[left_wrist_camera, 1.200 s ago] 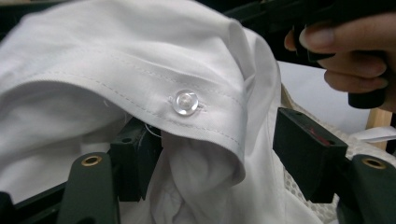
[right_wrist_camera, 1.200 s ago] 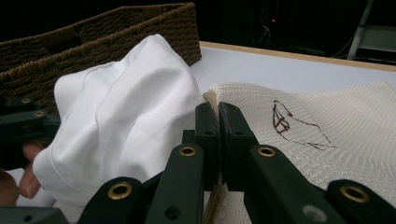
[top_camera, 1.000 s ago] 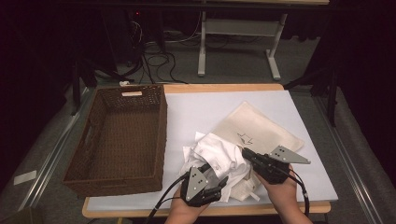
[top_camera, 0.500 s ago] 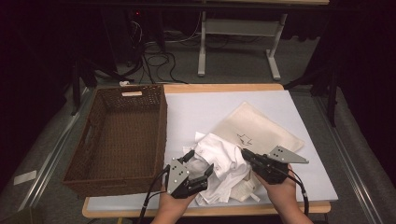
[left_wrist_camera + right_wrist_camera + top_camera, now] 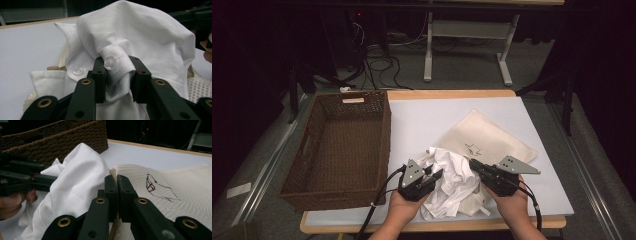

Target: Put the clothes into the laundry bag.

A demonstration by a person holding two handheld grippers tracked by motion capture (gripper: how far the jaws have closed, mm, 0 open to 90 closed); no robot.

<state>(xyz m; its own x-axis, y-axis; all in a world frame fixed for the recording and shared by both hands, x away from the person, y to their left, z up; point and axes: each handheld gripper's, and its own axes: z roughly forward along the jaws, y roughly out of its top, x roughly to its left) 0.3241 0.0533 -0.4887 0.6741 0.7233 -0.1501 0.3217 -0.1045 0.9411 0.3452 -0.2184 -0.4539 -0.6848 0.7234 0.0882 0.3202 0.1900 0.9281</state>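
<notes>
Biggest thing on the table [image 5: 422,120] is the brown basket [image 5: 339,145], sitting empty on the left side. Right of centre lies a cream mesh bag [image 5: 492,142] with a small drawn mark on it, its mouth pointing toward the person. A crumpled white shirt [image 5: 452,182] spills out of that mouth, between the two hands.

The right gripper [image 5: 115,182] is pinched fully closed on the bag's rim. The left gripper [image 5: 117,72] is clamped down on a buttoned fold of the shirt (looks like a cuff [image 5: 117,60], hard to be sure).

My guess is the shirt's coming out: it lies just right of the left gripper, and the basket is on the left, so that hand is nearer for the drop.
</notes>
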